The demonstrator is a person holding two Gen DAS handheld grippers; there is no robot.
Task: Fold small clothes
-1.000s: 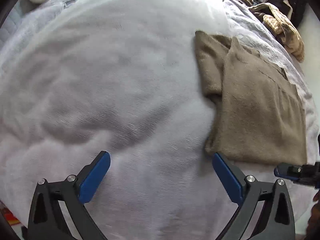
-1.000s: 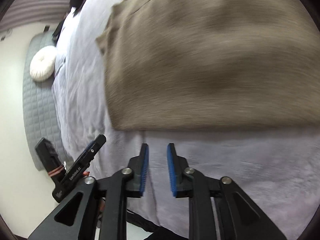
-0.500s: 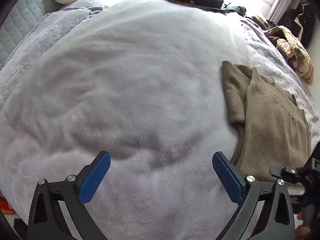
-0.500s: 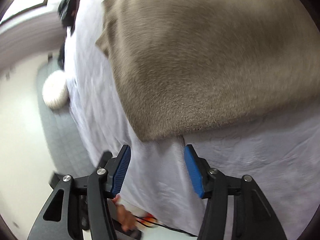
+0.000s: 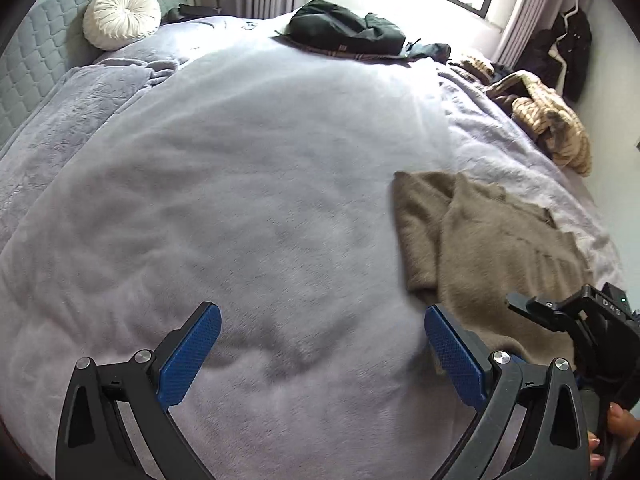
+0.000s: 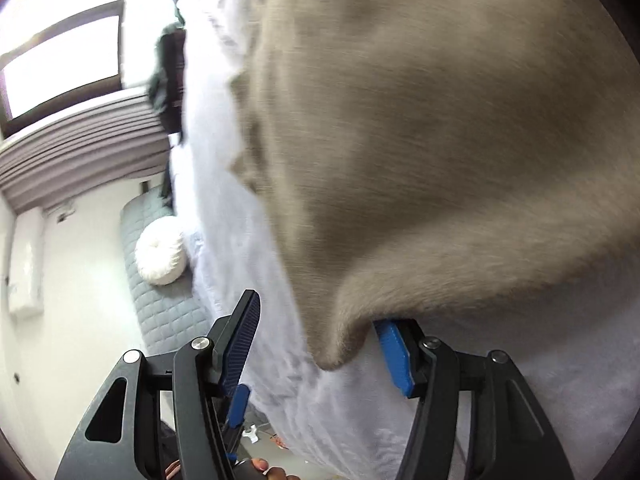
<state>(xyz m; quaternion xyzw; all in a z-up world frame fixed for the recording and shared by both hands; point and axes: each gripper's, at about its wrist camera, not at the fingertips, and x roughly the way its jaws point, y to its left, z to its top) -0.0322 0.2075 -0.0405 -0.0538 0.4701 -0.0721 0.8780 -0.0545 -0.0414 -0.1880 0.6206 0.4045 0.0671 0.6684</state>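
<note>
A tan knit sweater [image 5: 480,248] lies partly folded on the lilac fleece blanket [image 5: 240,180], at the right of the left wrist view. My left gripper [image 5: 320,312] is open above bare blanket, its right pad [image 5: 452,356] just left of the sweater's near edge. In the right wrist view the sweater [image 6: 440,140] fills the frame, blurred. My right gripper [image 6: 316,312] has its jaws opening, with the sweater's near corner [image 6: 332,348] hanging between them. The right pad [image 6: 394,356] sits partly under the hem and neither pad presses on the cloth.
A white round cushion [image 5: 122,14] leans on the grey quilted headboard [image 5: 24,68]. Dark clothes [image 5: 344,32] lie at the bed's far side and a tan striped garment [image 5: 548,120] at the far right. A dark coat [image 5: 568,48] hangs by the curtain.
My left gripper rose and tipped up, so more of the room shows. My right gripper's jaws went from nearly shut to wide, rolled, and closed in on the sweater's corner.
</note>
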